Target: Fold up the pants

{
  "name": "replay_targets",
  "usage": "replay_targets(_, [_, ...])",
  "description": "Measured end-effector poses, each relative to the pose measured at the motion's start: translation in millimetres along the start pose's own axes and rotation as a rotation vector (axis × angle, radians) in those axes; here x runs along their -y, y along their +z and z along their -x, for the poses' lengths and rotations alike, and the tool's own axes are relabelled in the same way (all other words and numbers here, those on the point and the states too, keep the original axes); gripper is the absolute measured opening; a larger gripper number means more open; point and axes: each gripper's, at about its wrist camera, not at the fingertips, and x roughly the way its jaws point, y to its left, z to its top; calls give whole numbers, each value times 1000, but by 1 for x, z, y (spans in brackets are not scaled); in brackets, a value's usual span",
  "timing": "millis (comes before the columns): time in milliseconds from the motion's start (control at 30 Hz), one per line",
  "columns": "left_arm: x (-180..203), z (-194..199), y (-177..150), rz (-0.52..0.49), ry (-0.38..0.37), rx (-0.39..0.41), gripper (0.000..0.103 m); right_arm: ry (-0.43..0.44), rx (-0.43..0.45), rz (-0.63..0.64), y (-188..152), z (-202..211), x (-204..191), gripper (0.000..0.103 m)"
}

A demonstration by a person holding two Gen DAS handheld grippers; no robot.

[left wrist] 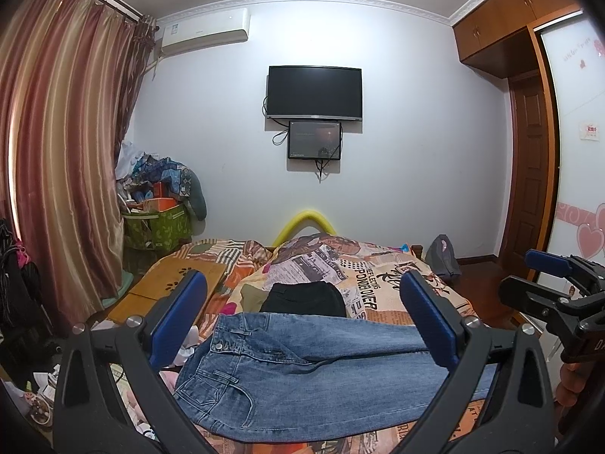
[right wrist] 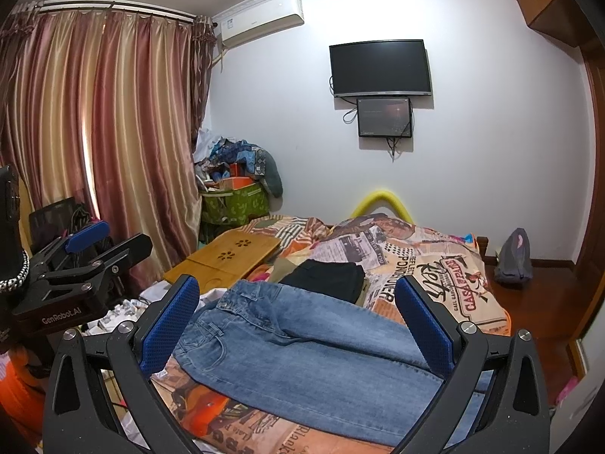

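Note:
Blue jeans (left wrist: pixel 302 374) lie flat across the near part of the bed, waistband to the left, legs running off to the right; they also show in the right wrist view (right wrist: pixel 302 344). My left gripper (left wrist: pixel 302 321) is open and empty, hovering above the jeans. My right gripper (right wrist: pixel 298 325) is open and empty, also above the jeans. Each gripper shows in the other's view: the right one at the right edge (left wrist: pixel 556 283), the left one at the left edge (right wrist: pixel 90 249).
A folded black garment (left wrist: pixel 304 299) lies on the patterned bedspread (left wrist: pixel 378 287) behind the jeans. A bamboo lap tray (right wrist: pixel 227 261) rests at the bed's left. A green basket of clutter (right wrist: pixel 236 200), curtains, wall TV and a grey bag (right wrist: pixel 514 257) surround the bed.

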Motion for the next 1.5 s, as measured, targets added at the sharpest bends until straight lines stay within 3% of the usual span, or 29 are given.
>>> replay_targets(1233, [0,3,4,-1,-12,10,103,-23,6,5,1,0,3,103])
replay_targets(1500, [-1,-12,0,-4,-10,-12,103,-31,-14,-11,-3,-10,16,103])
